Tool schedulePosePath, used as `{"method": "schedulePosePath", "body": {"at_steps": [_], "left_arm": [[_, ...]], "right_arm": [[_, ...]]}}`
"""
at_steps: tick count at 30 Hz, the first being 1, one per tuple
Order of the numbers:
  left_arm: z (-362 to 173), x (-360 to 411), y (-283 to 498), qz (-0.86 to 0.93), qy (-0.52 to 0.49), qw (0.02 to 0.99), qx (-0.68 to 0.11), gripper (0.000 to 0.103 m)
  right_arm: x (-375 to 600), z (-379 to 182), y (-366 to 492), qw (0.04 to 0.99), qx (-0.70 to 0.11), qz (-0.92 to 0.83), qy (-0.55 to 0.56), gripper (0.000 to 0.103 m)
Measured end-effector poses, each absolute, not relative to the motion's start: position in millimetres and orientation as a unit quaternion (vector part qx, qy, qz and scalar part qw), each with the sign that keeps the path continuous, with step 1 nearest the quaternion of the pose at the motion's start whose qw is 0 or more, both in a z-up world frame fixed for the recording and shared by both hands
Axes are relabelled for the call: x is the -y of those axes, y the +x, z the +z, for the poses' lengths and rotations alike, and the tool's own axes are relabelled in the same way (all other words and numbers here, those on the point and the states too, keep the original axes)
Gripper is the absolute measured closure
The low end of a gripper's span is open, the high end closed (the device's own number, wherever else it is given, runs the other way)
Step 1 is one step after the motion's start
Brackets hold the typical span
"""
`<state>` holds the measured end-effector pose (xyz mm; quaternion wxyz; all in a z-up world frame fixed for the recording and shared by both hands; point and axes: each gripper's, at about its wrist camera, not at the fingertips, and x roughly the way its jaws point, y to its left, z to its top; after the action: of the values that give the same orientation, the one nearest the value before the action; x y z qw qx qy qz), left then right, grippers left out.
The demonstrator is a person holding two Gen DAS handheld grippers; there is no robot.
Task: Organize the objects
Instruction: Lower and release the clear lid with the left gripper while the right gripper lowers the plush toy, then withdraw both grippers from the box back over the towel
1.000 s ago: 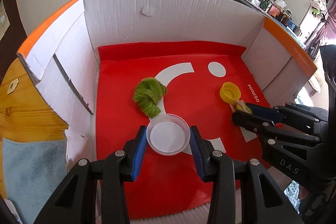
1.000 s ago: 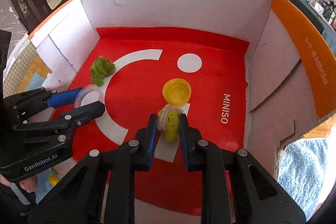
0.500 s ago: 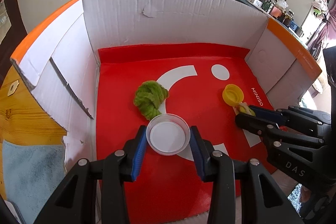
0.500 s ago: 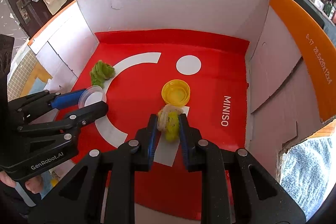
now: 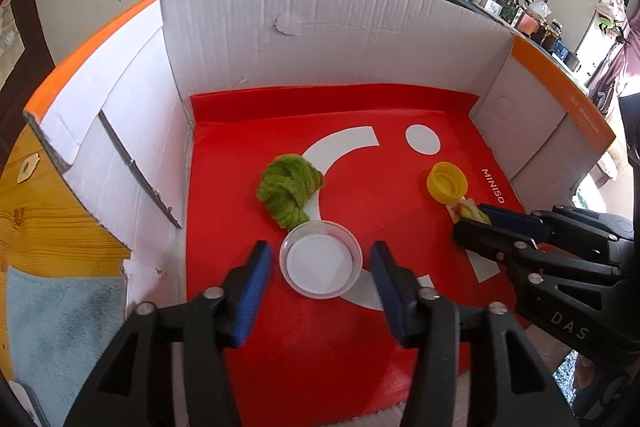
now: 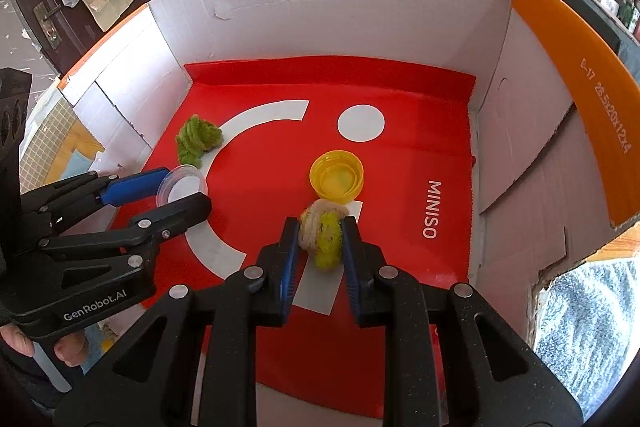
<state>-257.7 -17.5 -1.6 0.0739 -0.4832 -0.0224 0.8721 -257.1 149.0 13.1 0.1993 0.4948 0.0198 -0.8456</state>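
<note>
White box walls close in the red mat on the left, back and right; the near side is open. The back strip of mat lies bare. Mid-mat, a green bundle touches a clear lid, and a yellow cap sits just beyond the yellow bundle.

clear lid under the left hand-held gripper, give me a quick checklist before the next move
1. Clear lid centred between the left hand-held gripper pads: ok.
2. Pads closed on the lid: not ok, gaps on both sides.
3. Green fuzzy bundle clear of the lid: cannot tell, it sits right at the far rim.
4. Right hand-held gripper holding the yellow-and-cream fuzzy bundle: ok.
5. Yellow cap out of both grippers' way: ok.
</note>
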Motion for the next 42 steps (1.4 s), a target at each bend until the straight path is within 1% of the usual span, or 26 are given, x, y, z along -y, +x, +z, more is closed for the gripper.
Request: {"method": "schedulePosePath", "body": {"at_steps": [12, 14, 16, 17, 18, 19, 25, 29, 32, 33, 36, 37, 42], "left_arm": [[0.6, 13.5, -252.7, 0.874, -0.480, 0.074, 0.017, 0.047], [1.9, 13.2, -250.1, 0.875, -0.478, 0.074, 0.016, 0.046], [3.9, 12.8, -247.1, 0.876, -0.476, 0.074, 0.016, 0.045], [5.1, 12.7, -245.4, 0.877, -0.474, 0.074, 0.016, 0.044], [6.4, 12.8, -243.8, 0.878, -0.472, 0.074, 0.015, 0.043], [8.1, 12.9, -242.0, 0.879, -0.470, 0.074, 0.016, 0.043], [17.9, 15.7, -229.6, 0.887, -0.458, 0.068, 0.010, 0.043], [23.2, 19.0, -221.5, 0.891, -0.450, 0.063, 0.011, 0.036], [27.0, 20.4, -215.4, 0.894, -0.444, 0.060, 0.010, 0.035], [28.2, 20.3, -213.6, 0.895, -0.443, 0.061, 0.011, 0.034], [31.7, 20.6, -207.5, 0.897, -0.438, 0.062, 0.012, 0.030], [33.1, 20.8, -205.5, 0.898, -0.436, 0.061, 0.012, 0.029], [38.6, 19.6, -196.3, 0.902, -0.428, 0.063, 0.012, 0.028]], "right_arm": [[-149.8, 14.3, -252.8, 0.196, -0.026, -0.849, 0.490, 0.081], [-150.4, 15.1, -251.2, 0.197, -0.026, -0.849, 0.489, 0.078], [-150.2, 15.2, -250.2, 0.197, -0.027, -0.850, 0.488, 0.071], [-149.8, 15.1, -249.7, 0.197, -0.028, -0.850, 0.488, 0.066], [-149.4, 15.2, -249.0, 0.196, -0.030, -0.851, 0.487, 0.052], [-148.5, 15.0, -248.1, 0.197, -0.034, -0.851, 0.486, 0.050], [-147.9, 14.0, -243.2, 0.194, -0.038, -0.853, 0.484, 0.050], [-147.5, 17.4, -240.3, 0.196, -0.036, -0.856, 0.477, 0.050], [-147.2, 22.0, -236.1, 0.199, -0.037, -0.858, 0.472, 0.049], [-147.2, 23.6, -234.7, 0.199, -0.037, -0.859, 0.470, 0.048], [-147.2, 28.9, -229.0, 0.202, -0.038, -0.863, 0.462, 0.038], [-147.0, 30.4, -227.4, 0.203, -0.037, -0.864, 0.460, 0.036], [-145.9, 36.6, -218.7, 0.206, -0.038, -0.868, 0.450, 0.034]]}}
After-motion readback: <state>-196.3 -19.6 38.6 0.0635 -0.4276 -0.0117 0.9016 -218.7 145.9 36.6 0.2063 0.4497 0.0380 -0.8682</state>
